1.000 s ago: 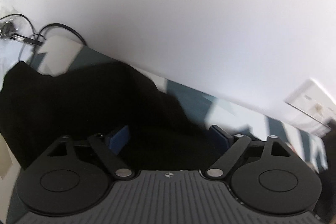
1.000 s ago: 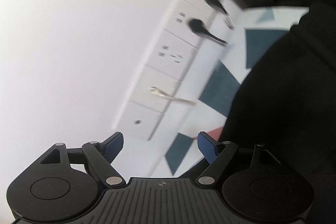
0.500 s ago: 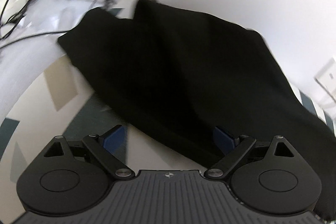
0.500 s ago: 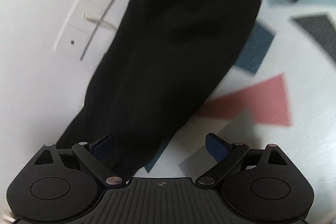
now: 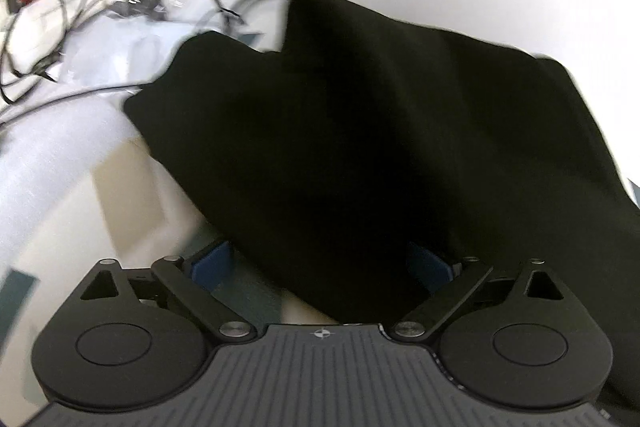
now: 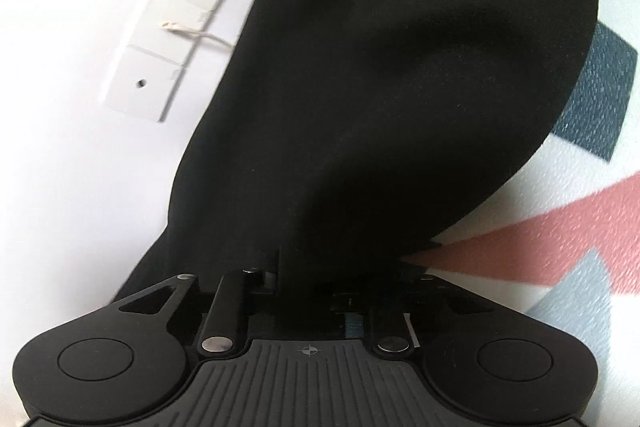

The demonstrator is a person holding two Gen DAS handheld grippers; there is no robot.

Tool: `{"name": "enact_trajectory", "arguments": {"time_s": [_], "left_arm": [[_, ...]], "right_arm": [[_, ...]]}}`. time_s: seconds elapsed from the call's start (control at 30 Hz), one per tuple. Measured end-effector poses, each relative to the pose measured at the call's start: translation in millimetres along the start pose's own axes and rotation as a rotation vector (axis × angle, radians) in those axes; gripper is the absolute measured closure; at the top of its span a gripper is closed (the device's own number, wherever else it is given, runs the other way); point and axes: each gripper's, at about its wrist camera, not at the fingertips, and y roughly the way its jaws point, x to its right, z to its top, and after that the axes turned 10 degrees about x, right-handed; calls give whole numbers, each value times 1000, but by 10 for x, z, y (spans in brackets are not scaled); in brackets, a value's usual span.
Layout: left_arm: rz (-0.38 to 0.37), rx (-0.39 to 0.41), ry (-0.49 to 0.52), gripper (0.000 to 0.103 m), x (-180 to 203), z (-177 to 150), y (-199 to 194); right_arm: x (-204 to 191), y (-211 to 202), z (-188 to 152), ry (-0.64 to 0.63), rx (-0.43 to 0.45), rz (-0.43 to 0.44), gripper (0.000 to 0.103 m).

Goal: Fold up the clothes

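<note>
A black garment [image 5: 380, 131] lies bunched on a patterned mat, against a white wall. In the left wrist view my left gripper [image 5: 324, 267] is open, its blue pads [image 5: 210, 261] wide apart, and the garment's near edge lies between them. In the right wrist view the same black garment [image 6: 400, 87] fills the middle. My right gripper [image 6: 310, 291] is shut on the garment's near edge, and the cloth hides its fingertips.
Black cables [image 5: 80, 39] and white clutter lie at the far left of the mat. A white power strip [image 6: 188, 7] with a black plug runs along the wall left of the garment. The mat [image 6: 560, 247] shows pink, grey and dark blue patches at right.
My right gripper has shut on the garment's edge; it was open half a second ago. Both grippers came closer to the garment. The left stays open.
</note>
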Motion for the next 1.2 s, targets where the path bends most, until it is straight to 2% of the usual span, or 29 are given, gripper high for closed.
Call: {"name": "enact_trajectory", "arguments": {"time_s": [0.17, 0.3, 0.4, 0.5, 0.57, 0.7, 0.73, 0.8, 0.87, 1.03, 1.1, 1.2], "left_arm": [[-22, -40, 124, 5, 276, -137, -197], [-54, -64, 196, 5, 510, -369, -394], [-106, -71, 254, 3, 689, -667, -665], [-144, -88, 274, 3, 830, -911, -907], [-144, -105, 262, 2, 840, -1006, -1021], [-131, -129, 254, 0, 732, -1103, -1126], [-127, -138, 276, 0, 734, -1143, -1172], [-120, -156, 304, 0, 708, -1200, -1246], [-113, -174, 303, 0, 654, -1236, -1298], [-96, -162, 289, 0, 593, -1329, -1431], [-96, -152, 288, 0, 648, -1403, -1496], [-120, -142, 306, 0, 625, -1398, -1488]], "right_arm": [[161, -210, 98, -4, 61, -24, 88], [345, -410, 251, 2, 121, -51, 89], [482, -560, 365, 7, 167, -71, 89], [640, -726, 520, 27, 211, -105, 89], [692, -782, 616, 9, 211, -122, 87], [627, -794, 718, -127, 148, -126, 70], [555, -828, 691, -195, 140, -128, 61], [358, -877, 634, -327, 139, -135, 23], [203, -945, 542, -435, 151, -134, 12], [11, -1090, 217, -610, 157, -156, 5], [-79, -1135, 78, -691, 184, -190, 2], [-191, -1138, -33, -805, 228, -169, 1]]}}
